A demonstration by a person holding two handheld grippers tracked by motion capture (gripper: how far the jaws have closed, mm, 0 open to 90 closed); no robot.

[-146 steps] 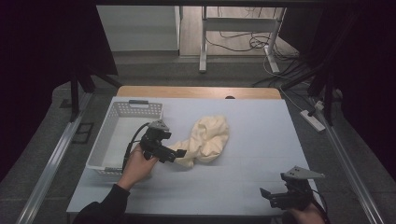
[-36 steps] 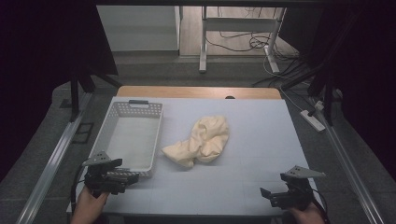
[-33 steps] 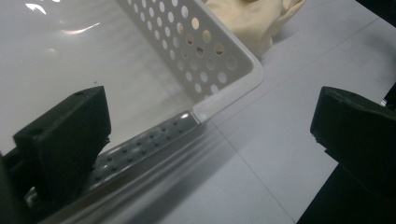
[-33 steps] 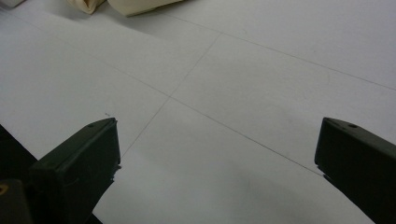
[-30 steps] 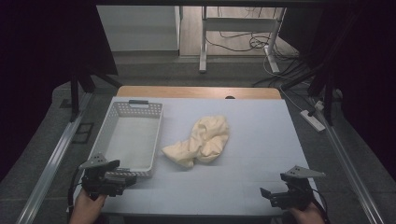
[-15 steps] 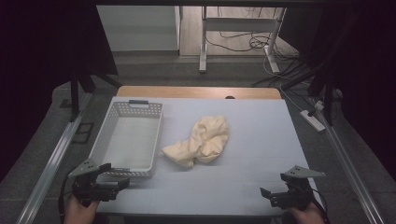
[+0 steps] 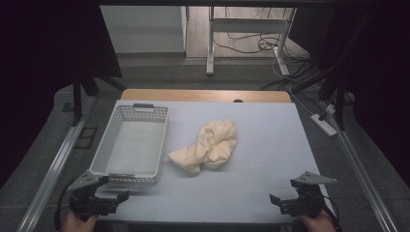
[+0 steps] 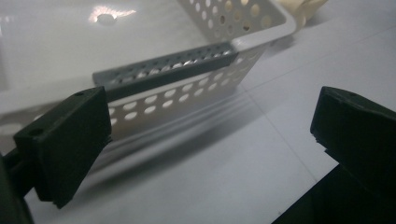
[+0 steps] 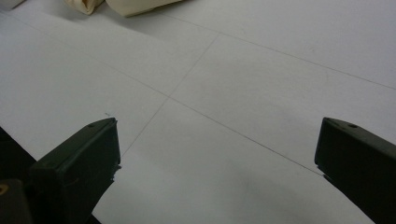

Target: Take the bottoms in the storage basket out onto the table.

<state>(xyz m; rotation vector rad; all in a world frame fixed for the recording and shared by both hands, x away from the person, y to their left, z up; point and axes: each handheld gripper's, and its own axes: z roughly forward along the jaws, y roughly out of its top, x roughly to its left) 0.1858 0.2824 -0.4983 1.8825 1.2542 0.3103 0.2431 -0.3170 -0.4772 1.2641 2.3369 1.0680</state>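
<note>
A: Where does the work stand?

B: Barely begun, I'd judge. The cream cloth (image 7: 208, 147) lies crumpled on the table (image 7: 270, 130), ahead of both claws and well apart from them, and the white perforated basket (image 7: 130, 145) has nothing in it. If the cloth is meant for the basket, picking it up and placing it are both left to do.

A: And the claws?

B: The left claw (image 7: 113, 197) sits at the near edge with its jaws apart and nothing between them. In the left gripper view the basket's near wall and grey handle (image 8: 163, 70) are just ahead of it. The right claw (image 7: 278, 203) is at the near edge too, jaws wide apart over bare table, with the cloth's edge (image 9: 126, 5) far ahead of it.

A: The cloth against the basket?

B: Just beside it, on the side toward the right claw. I can't tell whether they touch.

A: The surface and room?

B: A pale grey-blue tabletop with faint seam lines and a wooden strip at the far edge. Beyond it are a dim floor, metal stand legs (image 7: 210, 38) and loose cables (image 7: 246, 46).
</note>
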